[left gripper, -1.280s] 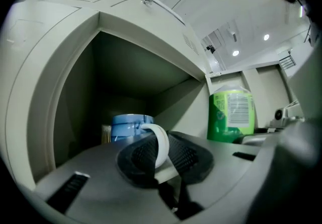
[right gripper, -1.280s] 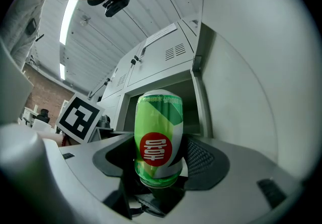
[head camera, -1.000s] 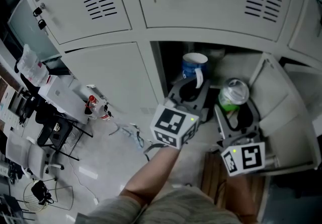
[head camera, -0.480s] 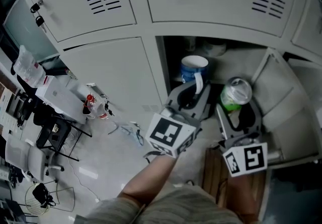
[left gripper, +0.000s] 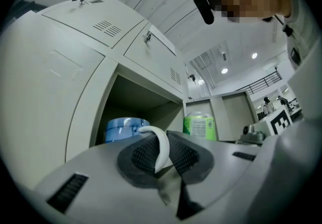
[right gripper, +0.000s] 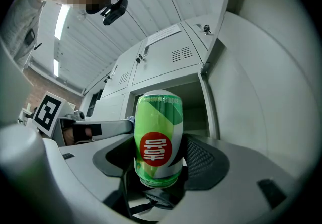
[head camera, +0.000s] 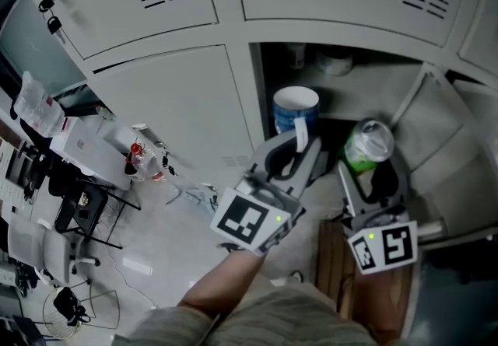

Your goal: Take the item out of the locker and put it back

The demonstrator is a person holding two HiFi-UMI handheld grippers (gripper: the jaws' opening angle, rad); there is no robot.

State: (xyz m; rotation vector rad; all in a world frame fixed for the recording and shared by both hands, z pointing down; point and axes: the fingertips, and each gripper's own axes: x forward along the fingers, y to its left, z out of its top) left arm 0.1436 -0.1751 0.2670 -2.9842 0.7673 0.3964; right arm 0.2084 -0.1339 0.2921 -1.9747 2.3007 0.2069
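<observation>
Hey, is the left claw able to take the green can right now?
Probably not: the left claw is shut on the white handle of the blue mug, and the right claw grips the green can.

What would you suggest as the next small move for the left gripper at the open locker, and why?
Probably draw the left gripper back slightly: it is shut on the white handle of the blue ceramic mug, which hangs at the mouth of the open grey metal locker, seemingly not yet clear of it.
</observation>
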